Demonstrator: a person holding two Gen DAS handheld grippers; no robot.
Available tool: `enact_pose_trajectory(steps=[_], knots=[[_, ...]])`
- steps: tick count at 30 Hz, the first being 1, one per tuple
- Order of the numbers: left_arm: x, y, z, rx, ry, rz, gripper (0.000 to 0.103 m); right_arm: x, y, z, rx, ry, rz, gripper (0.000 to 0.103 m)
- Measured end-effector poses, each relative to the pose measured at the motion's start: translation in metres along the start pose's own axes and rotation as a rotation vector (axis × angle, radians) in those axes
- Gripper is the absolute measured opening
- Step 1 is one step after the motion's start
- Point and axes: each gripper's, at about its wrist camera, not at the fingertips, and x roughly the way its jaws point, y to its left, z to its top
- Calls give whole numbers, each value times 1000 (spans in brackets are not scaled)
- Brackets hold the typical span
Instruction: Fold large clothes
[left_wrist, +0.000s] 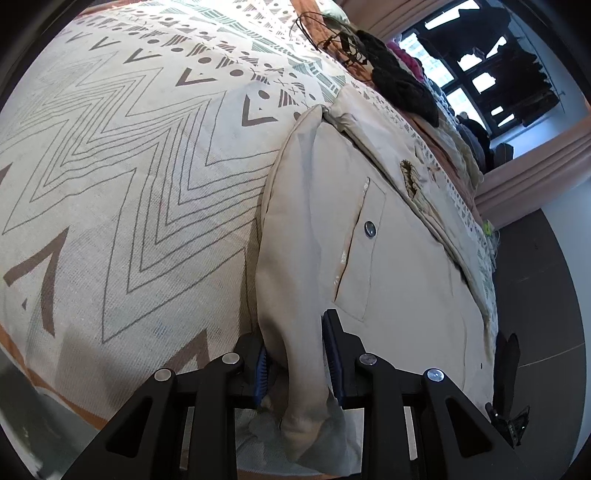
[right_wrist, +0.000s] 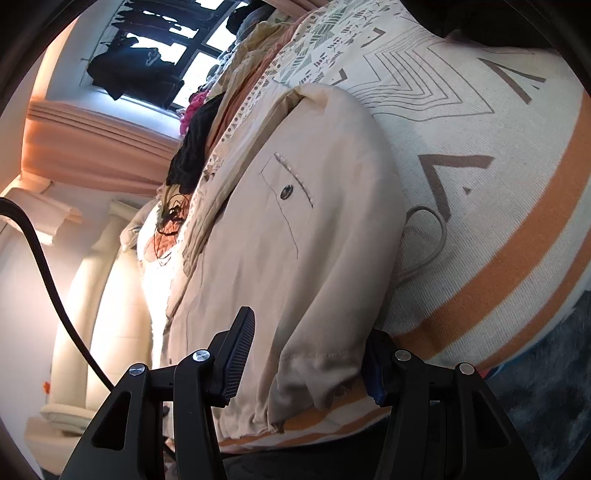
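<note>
Low in the left wrist view, the left gripper (left_wrist: 295, 365) is clenched on a thick rolled edge of a beige garment (left_wrist: 388, 258); the blue pads press the bunched cloth from both sides. Low in the right wrist view, the right gripper (right_wrist: 308, 360) stands wider around the garment's hem (right_wrist: 314, 373). The right finger touches the cloth, but a gap shows beside the left pad (right_wrist: 238, 356), so whether it truly grips cannot be told.

The garment looks like trousers or a skirt, with a buttoned pocket (left_wrist: 360, 254) at mid frame. It lies across a bedspread (left_wrist: 129, 166) printed with grey zigzags and orange stripes, running from the grippers up toward the frame centre. A thin cord loop (right_wrist: 428, 236) pokes out beside it at right of centre in the right view. Dark and pink clothes (left_wrist: 399, 81) are heaped at the upper right of the left view, below a window.

Judged risks: if the right hand lifts while its hold is loose, the hem could slip free and the fold go crooked. The left's bunched grip may press in creases.
</note>
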Motion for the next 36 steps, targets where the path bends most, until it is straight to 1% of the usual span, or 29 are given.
enact_pose_trajectory(steps=[5, 10, 12, 13, 14, 15, 16, 17, 20, 26, 36], knots=[[6, -2, 3, 1, -7, 17, 28, 9, 7, 7, -4, -25, -18, 54], [5, -9, -3, 48, 10, 28, 28, 13, 17, 8, -24, -40, -60, 55], [4, -6, -4, 36, 3, 36, 20, 14, 21, 5, -42, -46, -74, 53], [4, -4, -4, 24, 2, 37, 16, 13, 21, 4, -41, -54, -79, 50], [3, -2, -4, 13, -1, 31, 13, 13, 19, 4, -33, -63, -88, 36], [1, -3, -4, 13, -6, 29, 12, 12, 16, 4, -25, -68, -99, 18], [-2, -4, -4, 17, -13, 29, 10, 11, 13, 5, -18, -67, -97, 13], [-5, -6, -5, 22, -24, 32, 9, 12, 12, 5, -16, -62, -94, 12], [-19, -10, -5, 19, -60, 26, 8, 2, 21, 3, -54, -91, -120, 9], [-51, -17, -1, 8, -119, 14, 7, -22, 44, 3, -72, -144, -90, 8], [-105, -18, -15, -23, -176, -11, 7, -67, 84, -2, -99, -204, -81, 8]])
